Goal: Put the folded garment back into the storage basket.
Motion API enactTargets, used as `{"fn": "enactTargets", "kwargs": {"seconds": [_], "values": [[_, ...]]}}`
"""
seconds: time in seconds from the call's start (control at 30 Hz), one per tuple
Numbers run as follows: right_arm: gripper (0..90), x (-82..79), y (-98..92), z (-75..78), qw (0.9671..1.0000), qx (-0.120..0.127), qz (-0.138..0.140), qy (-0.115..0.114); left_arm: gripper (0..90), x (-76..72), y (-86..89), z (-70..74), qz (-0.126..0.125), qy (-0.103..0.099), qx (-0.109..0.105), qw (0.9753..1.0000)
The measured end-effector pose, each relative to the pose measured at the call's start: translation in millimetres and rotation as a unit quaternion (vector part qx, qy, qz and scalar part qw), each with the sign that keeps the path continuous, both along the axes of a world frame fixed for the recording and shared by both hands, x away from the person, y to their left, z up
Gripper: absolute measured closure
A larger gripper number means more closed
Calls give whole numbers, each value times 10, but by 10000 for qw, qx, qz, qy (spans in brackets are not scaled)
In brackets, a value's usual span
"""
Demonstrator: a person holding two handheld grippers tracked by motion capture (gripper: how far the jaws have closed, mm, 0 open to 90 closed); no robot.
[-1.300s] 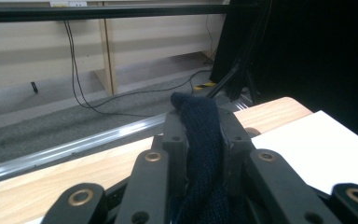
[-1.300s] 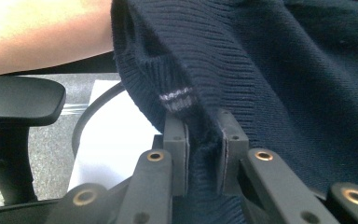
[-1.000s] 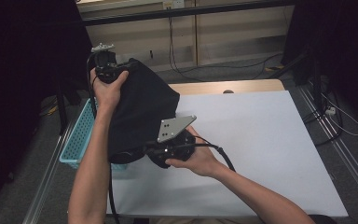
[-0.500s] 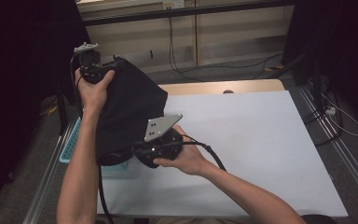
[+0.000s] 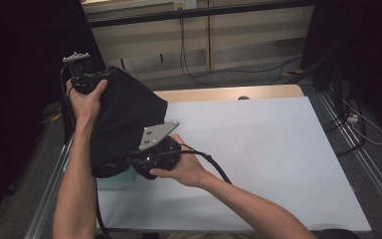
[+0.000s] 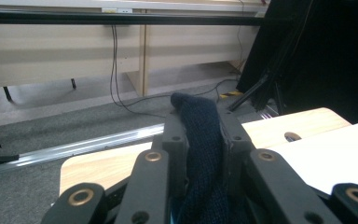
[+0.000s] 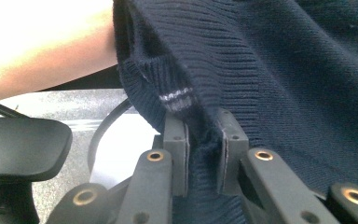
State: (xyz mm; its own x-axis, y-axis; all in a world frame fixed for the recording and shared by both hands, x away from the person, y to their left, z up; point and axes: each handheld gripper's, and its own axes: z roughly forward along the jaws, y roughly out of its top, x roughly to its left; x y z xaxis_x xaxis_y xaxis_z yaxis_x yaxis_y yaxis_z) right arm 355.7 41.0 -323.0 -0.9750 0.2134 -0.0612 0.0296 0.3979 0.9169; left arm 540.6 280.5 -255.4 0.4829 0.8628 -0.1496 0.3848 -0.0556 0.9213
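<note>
Covering most of the wooden table (image 5: 278, 92), a white sheet (image 5: 258, 159) serves as the landmark here. Off its left edge, above the table's left side, hangs a dark navy knit sweater (image 5: 124, 124), stretched between the two grippers and draping down over a light blue basket (image 5: 117, 175) that peeks out just beside the sheet's left edge. The basket's contents cannot be seen.

The left gripper (image 5: 82, 79) is raised high, well left of the sheet and beyond its far-left corner; in the left gripper view its jaws are pressed together on a fold of the sweater (image 6: 203, 140), which bulges up between them. The right gripper (image 5: 151, 159) sits low at the sheet's left edge, its grey plate (image 5: 157, 134) tilted upward. In the right gripper view its jaws are clamped on the sweater's ribbed hem (image 7: 200, 135), close to a small pale striped tag (image 7: 175, 97), with a bare forearm (image 7: 42, 42) behind the cloth.
</note>
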Motion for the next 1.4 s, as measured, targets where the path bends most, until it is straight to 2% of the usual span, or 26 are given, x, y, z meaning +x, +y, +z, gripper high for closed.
{"fn": "enactTargets", "kwargs": {"seconds": [0.1,0.13,0.3,0.37,0.4,0.47,0.57,0.63,0.77,0.9,1.03,1.07,1.23,1.4], "values": [[778,18,49,-3,10000,-30,13,-3,765,9,36,2,1,-17,10,10000],[779,24,65,3,10000,-36,18,-14,765,13,61,13,7,-36,-56,10000],[779,45,130,36,10000,-53,38,-40,765,29,117,55,37,-93,-12,9999],[779,63,161,47,9999,-72,45,-56,765,32,145,68,79,-129,33,9999],[779,79,196,40,10000,-53,51,-33,765,37,159,68,104,-152,157,9997],[778,86,243,18,10000,-59,60,-28,765,50,185,56,137,-163,235,9995],[779,104,313,-29,10000,-41,62,10,764,71,212,24,190,-127,325,9992],[779,119,350,-57,10000,-46,57,11,763,99,254,-36,369,-79,510,9980],[779,152,408,-100,9999,-50,56,81,762,119,308,-96,458,-36,544,9975],[778,177,469,-139,9999,-97,71,98,760,154,381,-179,520,38,716,9961],[778,187,521,-177,9998,-152,76,106,760,158,421,-239,557,98,776,9954],[778,189,553,-203,9997,-191,81,112,760,157,458,-291,602,127,826,9947],[778,194,616,-273,9996,-248,93,134,759,153,549,-394,686,200,773,9944],[778,207,671,-331,9993,-284,113,191,755,154,646,-535,733,354,839,9931]]}}
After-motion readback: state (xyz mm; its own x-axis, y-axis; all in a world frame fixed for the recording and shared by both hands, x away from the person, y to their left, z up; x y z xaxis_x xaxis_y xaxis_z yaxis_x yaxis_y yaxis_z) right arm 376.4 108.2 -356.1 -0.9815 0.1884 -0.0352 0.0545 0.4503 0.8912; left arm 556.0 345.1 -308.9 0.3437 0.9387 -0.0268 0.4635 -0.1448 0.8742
